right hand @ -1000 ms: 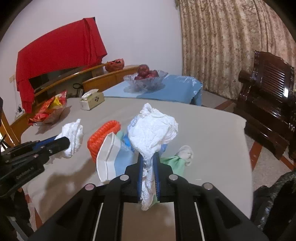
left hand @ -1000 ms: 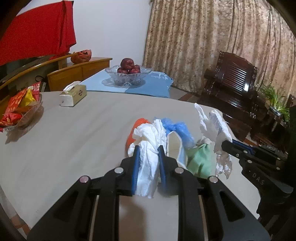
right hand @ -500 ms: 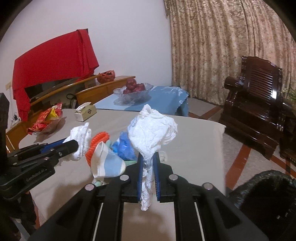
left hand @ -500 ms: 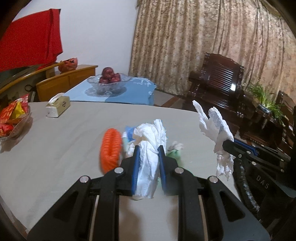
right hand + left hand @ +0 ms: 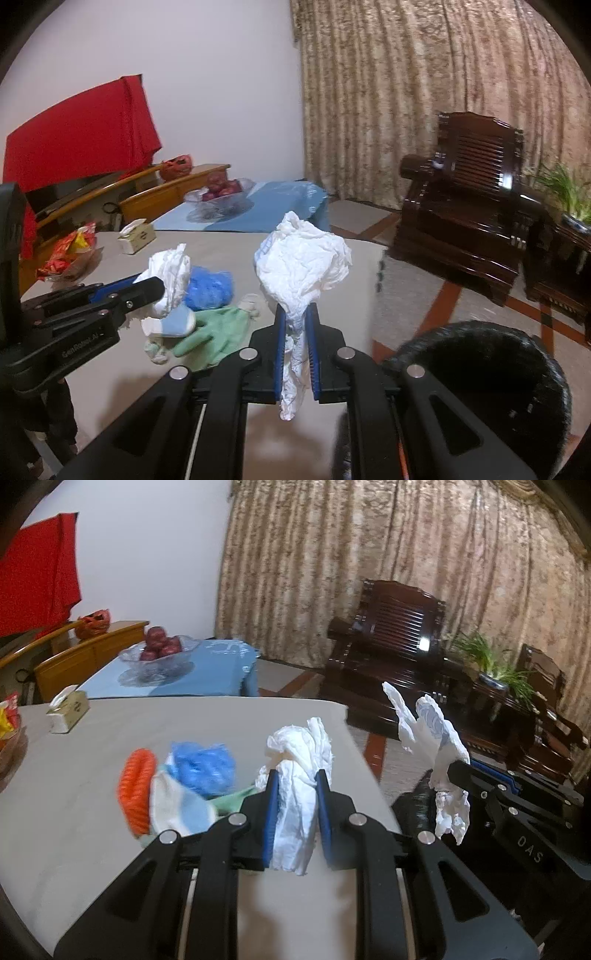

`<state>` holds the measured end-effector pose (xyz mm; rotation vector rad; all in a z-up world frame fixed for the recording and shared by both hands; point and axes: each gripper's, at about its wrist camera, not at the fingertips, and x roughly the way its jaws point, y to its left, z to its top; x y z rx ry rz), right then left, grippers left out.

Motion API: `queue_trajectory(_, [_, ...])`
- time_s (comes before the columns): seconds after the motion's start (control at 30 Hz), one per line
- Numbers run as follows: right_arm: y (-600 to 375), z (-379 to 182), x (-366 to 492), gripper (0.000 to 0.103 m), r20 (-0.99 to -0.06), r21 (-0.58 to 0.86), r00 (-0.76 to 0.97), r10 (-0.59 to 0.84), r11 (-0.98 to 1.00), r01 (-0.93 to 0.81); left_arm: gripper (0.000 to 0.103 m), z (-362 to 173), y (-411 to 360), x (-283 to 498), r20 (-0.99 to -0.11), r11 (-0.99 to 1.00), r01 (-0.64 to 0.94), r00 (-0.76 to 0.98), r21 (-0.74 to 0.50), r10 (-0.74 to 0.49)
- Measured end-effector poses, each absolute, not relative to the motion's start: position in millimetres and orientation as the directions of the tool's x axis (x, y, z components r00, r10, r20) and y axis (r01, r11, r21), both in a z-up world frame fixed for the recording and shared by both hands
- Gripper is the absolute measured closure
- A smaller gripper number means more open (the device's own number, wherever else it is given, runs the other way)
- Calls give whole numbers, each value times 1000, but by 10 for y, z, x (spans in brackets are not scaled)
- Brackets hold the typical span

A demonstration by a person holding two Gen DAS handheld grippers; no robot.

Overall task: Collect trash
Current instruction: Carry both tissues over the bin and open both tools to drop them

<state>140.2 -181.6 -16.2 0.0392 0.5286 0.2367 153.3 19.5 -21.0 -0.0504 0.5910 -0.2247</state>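
Clamping crumpled tissue in left gripper, another wad in right gripper; featherlight, soft, compressible, best pinched mid-bunch

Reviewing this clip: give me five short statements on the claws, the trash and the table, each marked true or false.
1. Each claw holds a crumpled white tissue. True: the left claw grips one tissue, and the right claw grips another tissue.
2. The green glove is in the left claw. False: the glove lies on the table.
3. A black bin stands beside the table on the right claw's side. True: the bin.
4. The fruit bowl sits among the trash pile. False: the bowl is on a separate blue-covered table behind.
5. The tissue box is tipped into the bin. False: the box rests on the table.
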Motion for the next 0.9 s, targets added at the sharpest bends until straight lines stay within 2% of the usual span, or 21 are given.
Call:
queue_trajectory(0.57, [-2878, -135, 989, 92, -493, 96, 869, 48, 995, 0, 84, -320, -875, 1518, -548, 918, 378, 746, -118, -377])
queue_trajectory(0.9, [-3383, -306, 825, 92, -525, 81, 849, -57, 990, 117, 84, -523, -1444, 1502, -568, 882, 454, 696, -126, -440])
